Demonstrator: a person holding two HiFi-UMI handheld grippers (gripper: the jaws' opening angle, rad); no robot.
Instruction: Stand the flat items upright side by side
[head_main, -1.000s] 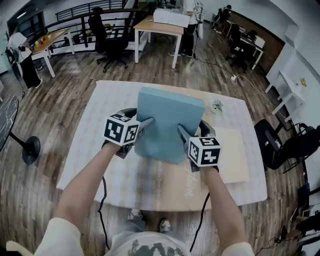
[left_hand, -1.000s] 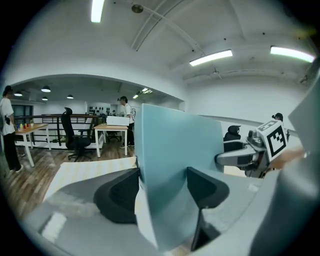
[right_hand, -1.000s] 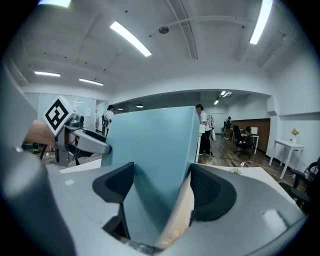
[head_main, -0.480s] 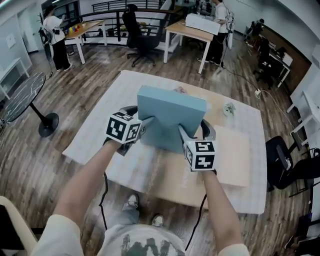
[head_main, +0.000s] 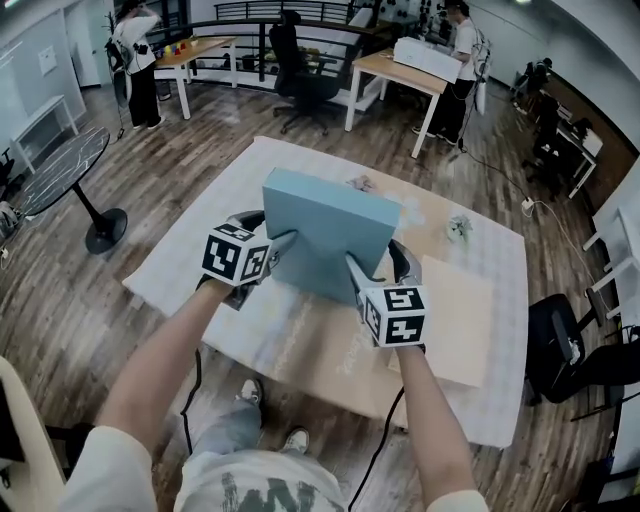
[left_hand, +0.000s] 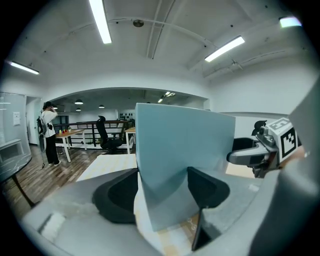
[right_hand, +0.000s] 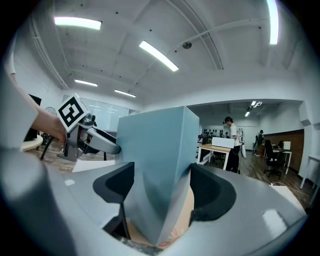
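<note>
Nearest us, the left gripper (head_main: 283, 247) is clamped on the near left corner of the box (head_main: 325, 235), jaws spread wide across its thickness. The right gripper (head_main: 353, 267) bites the near right corner the same way. Straight ahead of both, equally near each, the box's long axis runs across between them, tilted up (whether it touches the table (head_main: 180, 275) we can't tell).

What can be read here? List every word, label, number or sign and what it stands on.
No legible text anywhere.
The blue slab is blank.
The marker cubes show black-and-white square patterns, no letters.
The table cover carries faint reddish print, too blurred to read.
</note>
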